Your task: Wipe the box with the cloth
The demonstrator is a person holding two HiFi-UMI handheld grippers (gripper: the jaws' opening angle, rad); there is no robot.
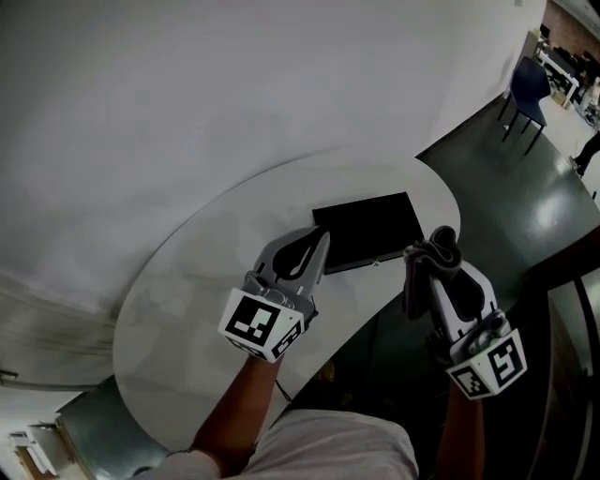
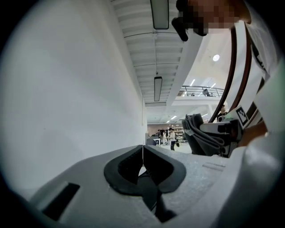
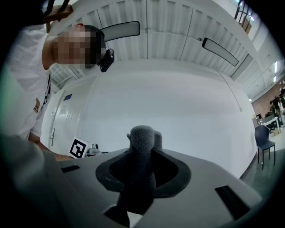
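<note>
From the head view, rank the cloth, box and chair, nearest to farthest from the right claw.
1. cloth: gripped in the right claw itself.
2. box: just left of it, on the table.
3. chair: far off on the floor, upper right.

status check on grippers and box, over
Black box flat on table, nothing on it. Left gripper shut, empty, at its left end. Right gripper shut on grey cloth, beside the box.

A rounded white surface (image 1: 178,319) sits against a plain white wall (image 1: 234,84). The floor (image 1: 506,187) is dark and glossy, with a blue chair (image 1: 527,89) well off to the far right. Long light panels (image 2: 159,13) hang under a ribbed white ceiling (image 3: 169,26). In the right gripper view a white door (image 3: 60,120) shows at the left.
</note>
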